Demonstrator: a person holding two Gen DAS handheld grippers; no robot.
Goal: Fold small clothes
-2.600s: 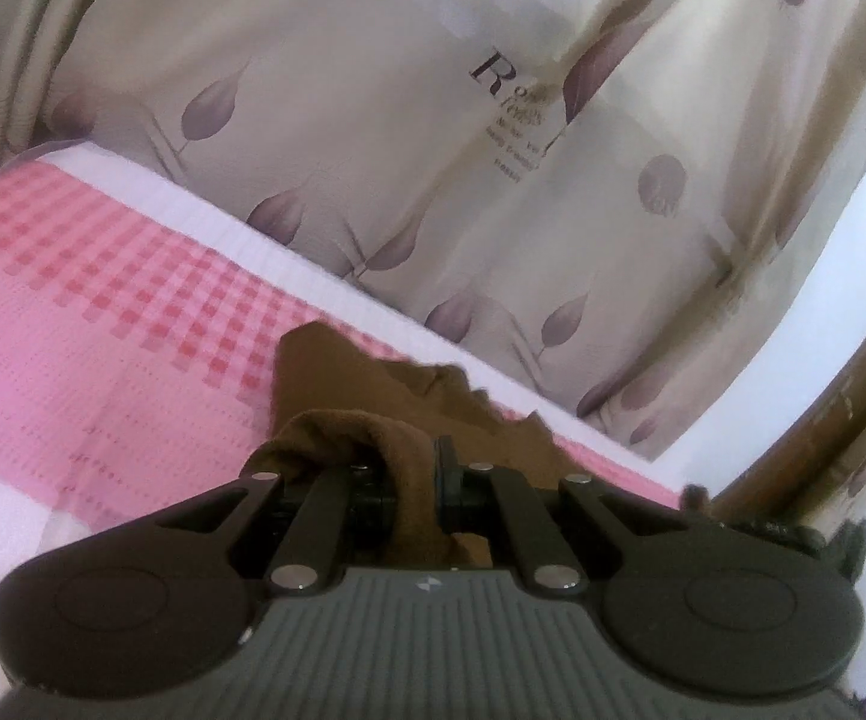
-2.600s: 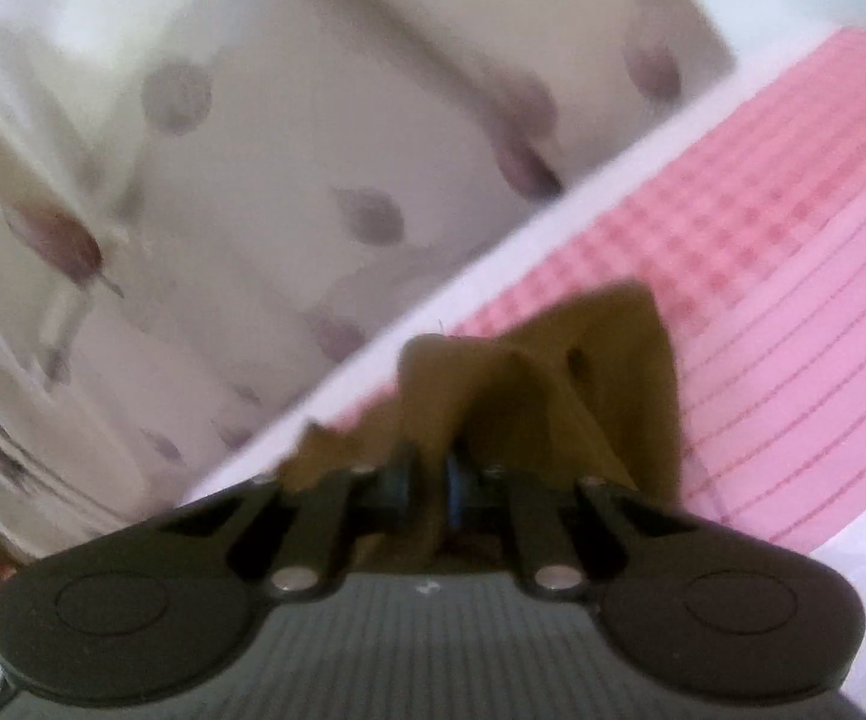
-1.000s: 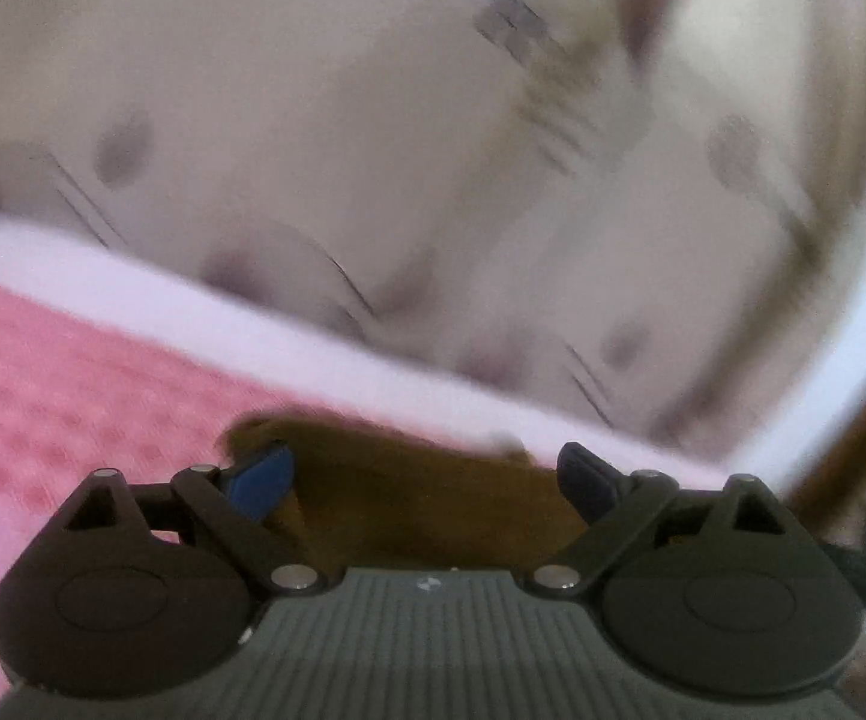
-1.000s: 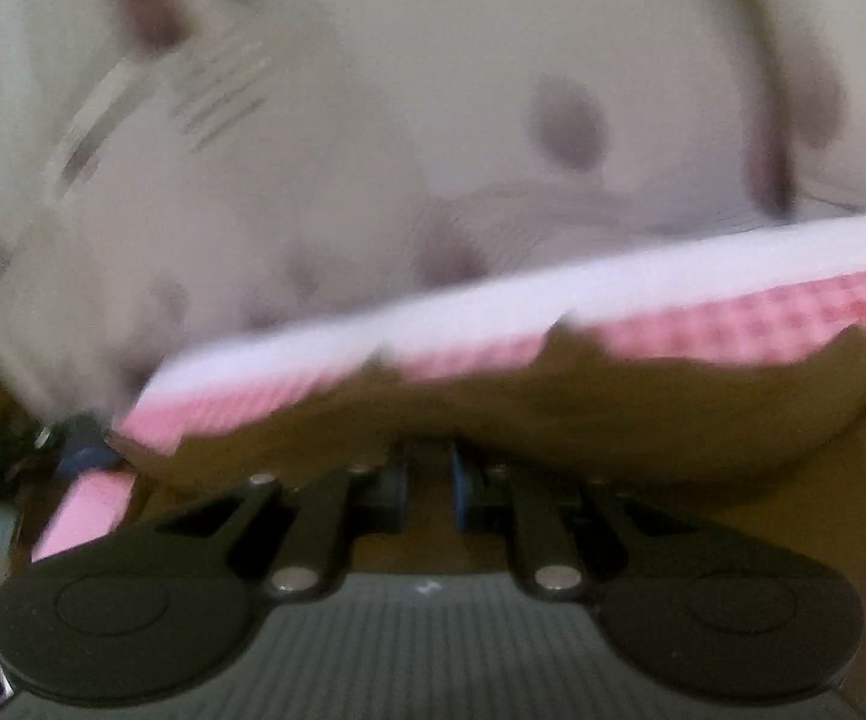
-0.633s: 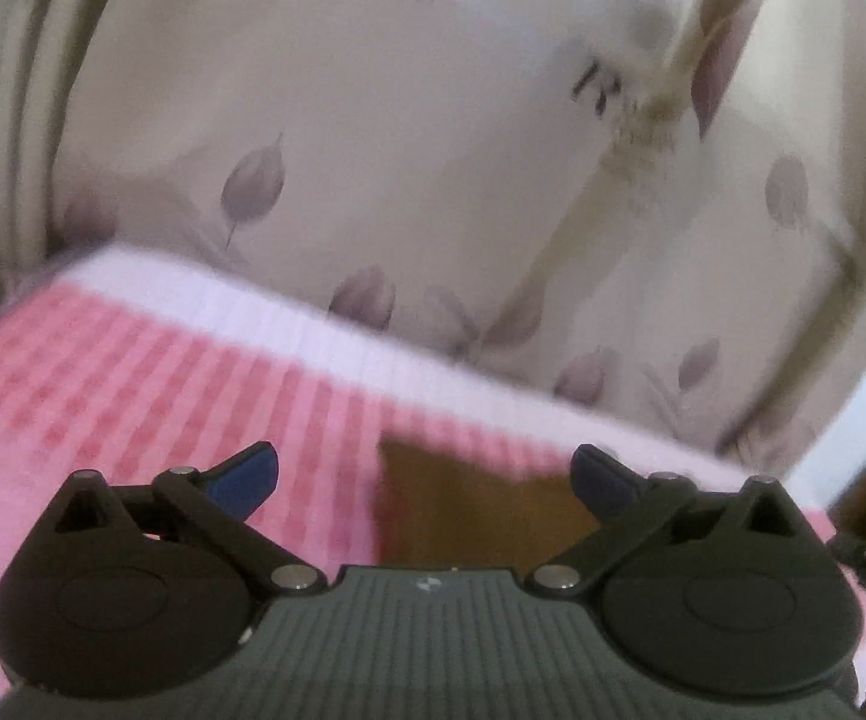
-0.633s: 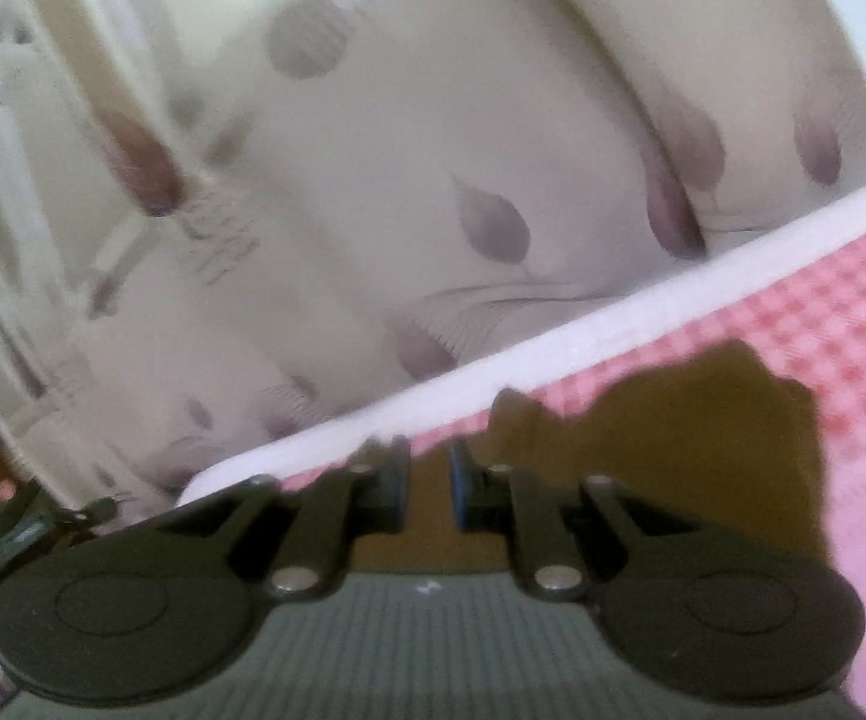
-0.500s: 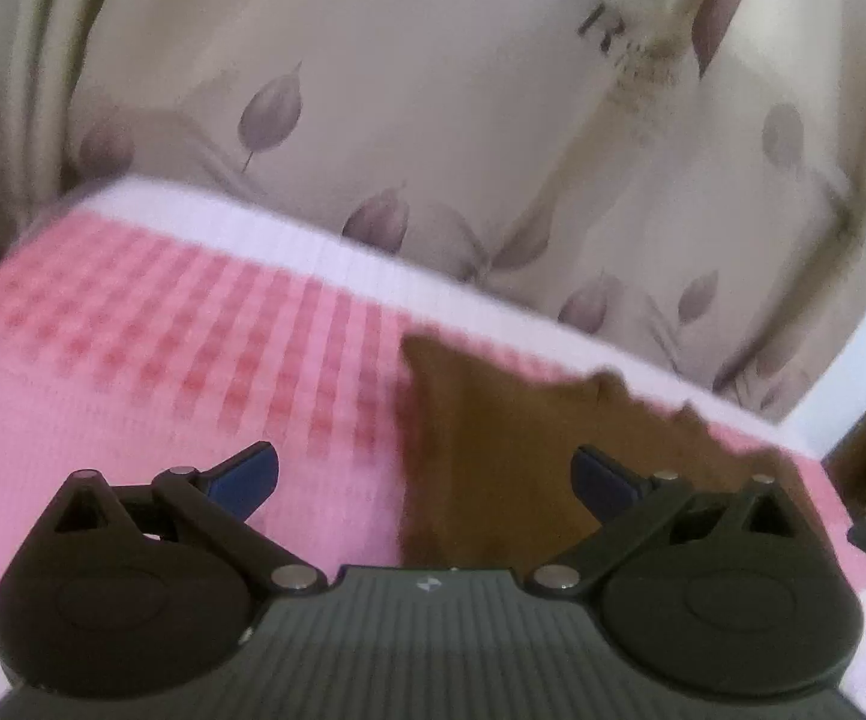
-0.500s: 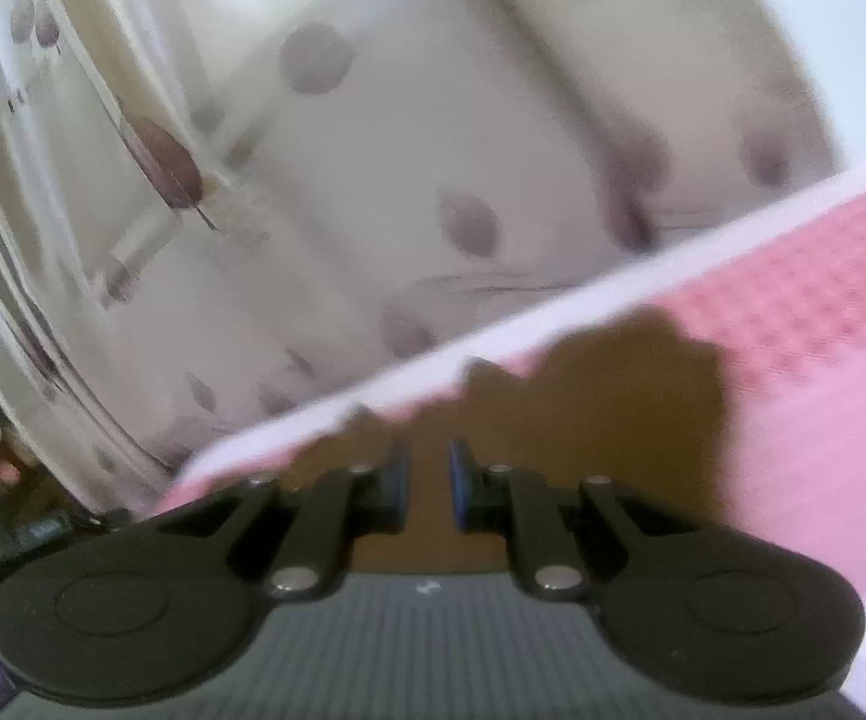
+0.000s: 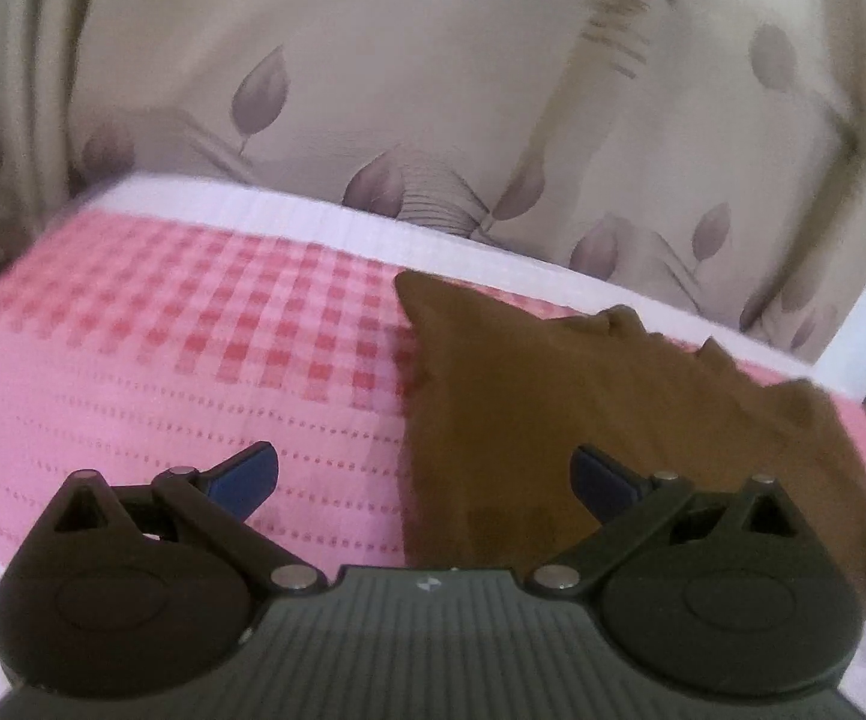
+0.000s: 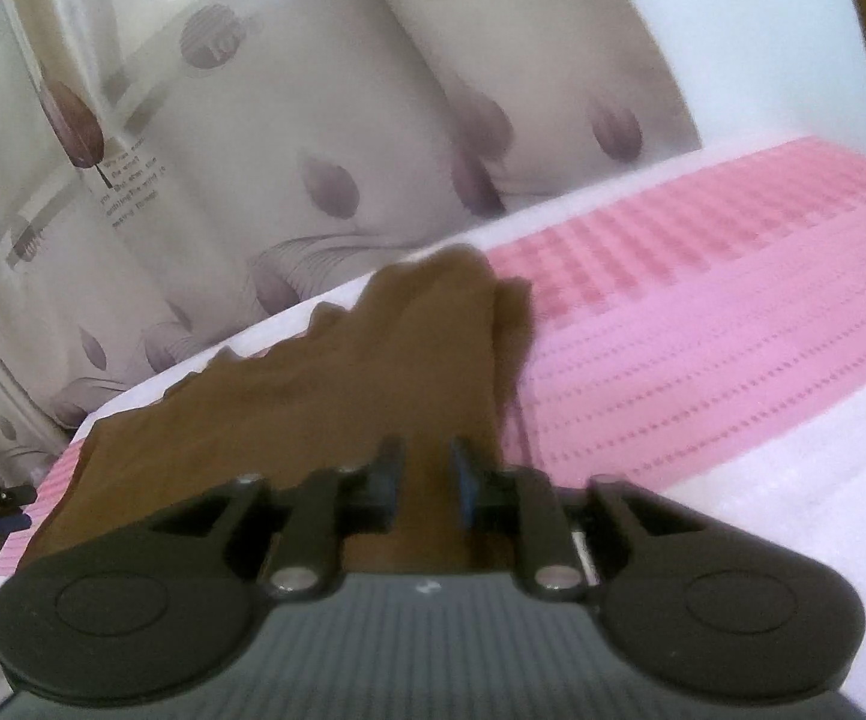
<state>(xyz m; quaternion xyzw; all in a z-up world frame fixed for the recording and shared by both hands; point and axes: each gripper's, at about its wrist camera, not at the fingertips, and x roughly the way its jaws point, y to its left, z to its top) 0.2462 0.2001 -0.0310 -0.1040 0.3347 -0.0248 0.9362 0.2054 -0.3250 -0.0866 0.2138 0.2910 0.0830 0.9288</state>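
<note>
The brown garment point(image 9: 583, 420) lay flat on the pink cloth point(image 9: 162, 360), stretching straight ahead of the right gripper point(image 10: 426, 474), whose jaws had just been parting off it, while the left gripper point(image 9: 423, 477) gaped empty over its near-left edge.

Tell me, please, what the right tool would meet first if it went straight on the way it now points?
Most likely the brown garment: it lies right ahead of the right tool and already between its partly open jaws. Beyond it come the pink cloth and curtain; depth is unclear.

Matt brown cloth garment point(image 9: 553, 396) on a textured pink woven bedcover point(image 9: 162, 360).
</note>
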